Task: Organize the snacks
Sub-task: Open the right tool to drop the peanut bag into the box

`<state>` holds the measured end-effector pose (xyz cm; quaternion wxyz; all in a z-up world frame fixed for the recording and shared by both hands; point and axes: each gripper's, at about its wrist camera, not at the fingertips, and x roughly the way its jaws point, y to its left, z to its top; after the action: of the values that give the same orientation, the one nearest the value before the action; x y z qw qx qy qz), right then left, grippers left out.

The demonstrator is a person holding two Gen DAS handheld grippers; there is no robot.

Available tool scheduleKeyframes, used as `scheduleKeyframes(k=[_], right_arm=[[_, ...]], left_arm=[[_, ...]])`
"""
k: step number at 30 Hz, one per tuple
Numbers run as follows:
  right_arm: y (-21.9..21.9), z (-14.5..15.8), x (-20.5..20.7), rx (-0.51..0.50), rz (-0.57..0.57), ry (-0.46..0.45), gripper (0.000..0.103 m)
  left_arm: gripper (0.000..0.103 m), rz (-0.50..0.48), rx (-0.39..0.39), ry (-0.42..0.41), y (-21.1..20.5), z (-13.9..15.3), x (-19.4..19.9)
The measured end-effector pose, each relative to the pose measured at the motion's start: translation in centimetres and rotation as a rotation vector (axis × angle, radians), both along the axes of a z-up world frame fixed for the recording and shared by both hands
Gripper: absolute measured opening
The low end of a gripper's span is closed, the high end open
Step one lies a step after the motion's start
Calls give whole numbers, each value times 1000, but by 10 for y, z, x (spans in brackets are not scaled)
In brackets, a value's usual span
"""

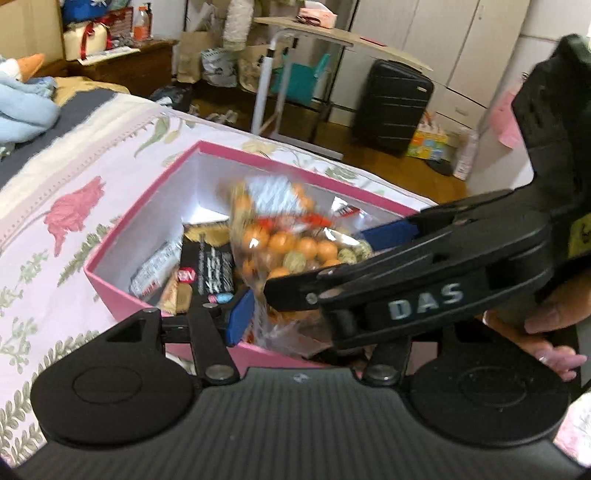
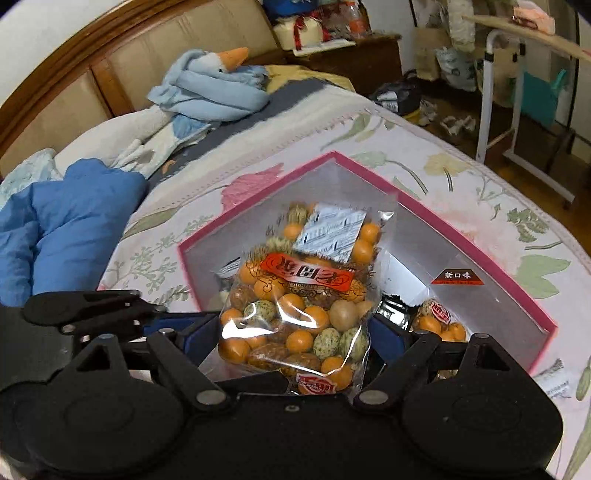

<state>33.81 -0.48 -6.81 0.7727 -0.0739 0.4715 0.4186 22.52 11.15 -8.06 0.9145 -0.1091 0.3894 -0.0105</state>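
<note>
A clear bag of orange and green coated nuts (image 2: pixel 295 295) hangs over the open pink box (image 2: pixel 480 251). My right gripper (image 2: pixel 295 332) is shut on the bag's lower sides. In the left wrist view the same bag (image 1: pixel 280 240) looks blurred above the pink box (image 1: pixel 122 221), and the right gripper (image 1: pixel 321 262) crosses in front. One blue pad of my left gripper (image 1: pixel 291 321) sits beside the bag's bottom edge. Its other finger is hidden behind the right gripper. Inside the box lie a black packet (image 1: pixel 214 266), a second nut bag (image 2: pixel 439 321) and a clear packet with a red label (image 2: pixel 458 277).
The box rests on a floral bedspread (image 2: pixel 424 147). A blue jacket (image 2: pixel 66 229) and a goose plush (image 2: pixel 218 85) lie near the headboard. A small white packet (image 2: pixel 557 380) lies on the bed beside the box. A black suitcase (image 1: pixel 391 107) and a side table (image 1: pixel 332 33) stand past the bed.
</note>
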Motion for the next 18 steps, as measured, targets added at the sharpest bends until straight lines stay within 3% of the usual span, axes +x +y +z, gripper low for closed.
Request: scheduleKeyframes(k=[4,12,18], right_arm=[[-12,6,-9,17,-39,-70,90],[-86,47,-45,49,-220,-147,89],[-156,76,-65,146,-349,-151,74]], left_arm=[[64,-1,27,-12,-3,3,-2],[62,-78,10,-59,-15,18,-20],[58,-182,31,-75,-50,34,-29]])
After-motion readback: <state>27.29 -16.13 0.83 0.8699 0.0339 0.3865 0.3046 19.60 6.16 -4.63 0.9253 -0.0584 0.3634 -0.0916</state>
